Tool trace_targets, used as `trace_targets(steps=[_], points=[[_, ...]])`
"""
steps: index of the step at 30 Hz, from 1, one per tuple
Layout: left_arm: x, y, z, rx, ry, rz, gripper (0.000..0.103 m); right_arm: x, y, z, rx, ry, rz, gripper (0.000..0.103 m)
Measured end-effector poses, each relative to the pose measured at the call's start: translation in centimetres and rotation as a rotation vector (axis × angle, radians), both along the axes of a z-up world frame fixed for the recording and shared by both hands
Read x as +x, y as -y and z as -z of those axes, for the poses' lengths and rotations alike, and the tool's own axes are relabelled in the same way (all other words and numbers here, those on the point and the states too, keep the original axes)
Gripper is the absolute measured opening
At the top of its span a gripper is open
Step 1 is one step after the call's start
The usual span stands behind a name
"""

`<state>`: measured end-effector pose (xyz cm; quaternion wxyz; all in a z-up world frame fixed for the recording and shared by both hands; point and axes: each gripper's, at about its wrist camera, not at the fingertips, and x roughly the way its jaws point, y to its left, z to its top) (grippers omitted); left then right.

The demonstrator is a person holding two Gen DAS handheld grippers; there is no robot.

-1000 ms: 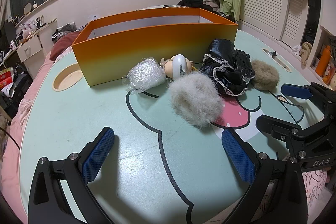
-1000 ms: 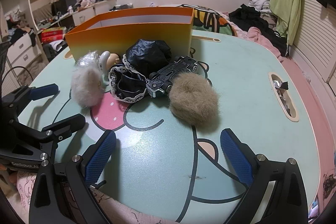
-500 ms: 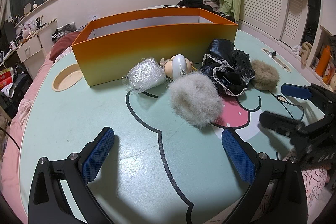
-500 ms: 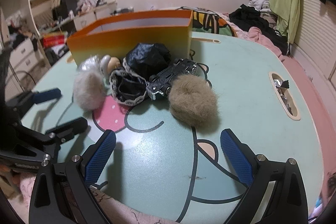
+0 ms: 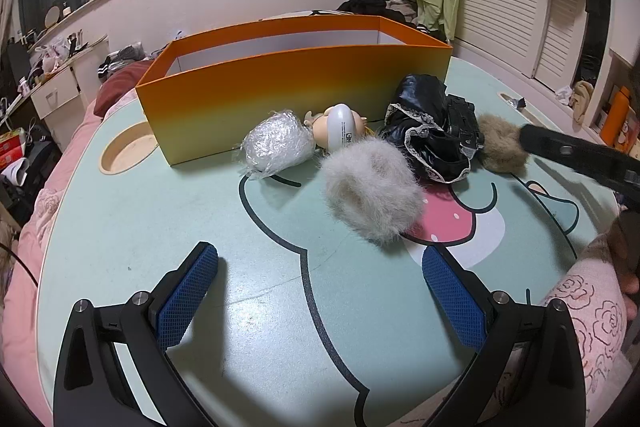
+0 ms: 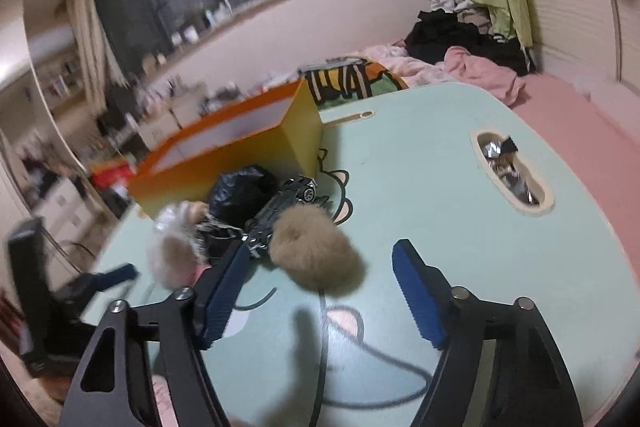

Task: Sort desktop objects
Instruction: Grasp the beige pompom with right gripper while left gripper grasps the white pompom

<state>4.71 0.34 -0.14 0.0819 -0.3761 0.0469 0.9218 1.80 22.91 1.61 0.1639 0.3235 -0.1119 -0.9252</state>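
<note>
An orange box (image 5: 280, 83) stands at the back of the mint table (image 5: 160, 219). In front of it lie a plastic-wrapped ball (image 5: 276, 145), a small doll with a white bulb-shaped piece (image 5: 340, 125), a pale fur pom-pom (image 5: 372, 193), a black lace-trimmed pouch (image 5: 424, 119), a black toy car (image 5: 464, 129) and a brown fur pom-pom (image 5: 500, 147). My left gripper (image 5: 320, 291) is open and empty, short of the pale pom-pom. My right gripper (image 6: 320, 291) is open and empty, raised and tilted, with the brown pom-pom (image 6: 314, 253) just ahead of its left finger (image 6: 222, 295). The box (image 6: 224, 163) and car (image 6: 284, 203) lie beyond.
A round cup recess (image 5: 124, 151) sits in the table left of the box. An oval slot (image 6: 512, 171) holding foil scraps lies to the right. Bedding and clothes surround the table. The right gripper's arm (image 5: 576, 159) crosses the left wrist view's right side.
My right gripper has lifted, tilted and moved forward toward the brown pom-pom; its view is blurred with motion. My left gripper has stayed still.
</note>
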Motion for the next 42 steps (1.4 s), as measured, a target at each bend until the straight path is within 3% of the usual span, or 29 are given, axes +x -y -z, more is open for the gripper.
trace_targets(steps=[4, 6, 7, 10, 19, 26, 31, 34, 36, 39, 40, 41, 42], points=[[0.0, 0.0, 0.0, 0.000, 0.000, 0.000, 0.102, -1.9, 1.7, -0.2, 0.085, 0.055, 0.003, 0.057], [0.0, 0.0, 0.0, -0.001, 0.000, 0.000, 0.102, -2.5, 1.9, 0.0, 0.078, 0.078, -0.008, 0.041], [0.0, 0.0, 0.0, -0.001, -0.001, 0.000, 0.102, -2.6, 1.9, 0.3, 0.077, 0.087, -0.015, 0.038], [-0.1, -0.2, 0.0, -0.002, -0.001, 0.000, 0.102, -2.0, 1.6, 0.7, 0.057, 0.061, -0.038, 0.037], [-0.1, -0.5, -0.4, 0.015, -0.008, -0.003, 0.102, 2.1, -0.3, -0.4, -0.060, -0.171, -0.048, 0.037], [0.2, -0.4, -1.4, 0.049, -0.044, 0.022, 0.102, 1.6, -0.8, -0.5, -0.086, -0.159, -0.036, 0.037], [-0.7, 0.1, -2.8, 0.117, -0.044, 0.040, 0.100, 1.6, -0.9, -0.5, -0.091, -0.154, -0.037, 0.037], [-1.1, -0.4, -3.0, 0.100, -0.046, 0.043, 0.090, 1.6, -0.8, -0.4, -0.091, -0.152, -0.039, 0.037], [-1.3, -1.0, -2.8, 0.087, -0.037, 0.061, 0.089, 1.7, -0.8, -0.4, -0.093, -0.153, -0.039, 0.037], [-1.8, -2.6, -2.3, 0.021, -0.008, 0.087, 0.057, 1.7, -0.7, -0.4, -0.094, -0.152, -0.039, 0.037], [-2.1, -2.8, -1.9, 0.006, 0.011, 0.087, 0.036, 1.7, -0.7, -0.4, -0.093, -0.153, -0.039, 0.037], [-2.5, -2.9, -1.5, 0.003, 0.032, 0.081, 0.028, 1.7, -0.8, -0.4, -0.092, -0.154, -0.039, 0.037], [-2.4, -2.7, -1.4, 0.010, 0.032, 0.075, 0.027, 1.7, -0.8, -0.4, -0.091, -0.154, -0.039, 0.037]])
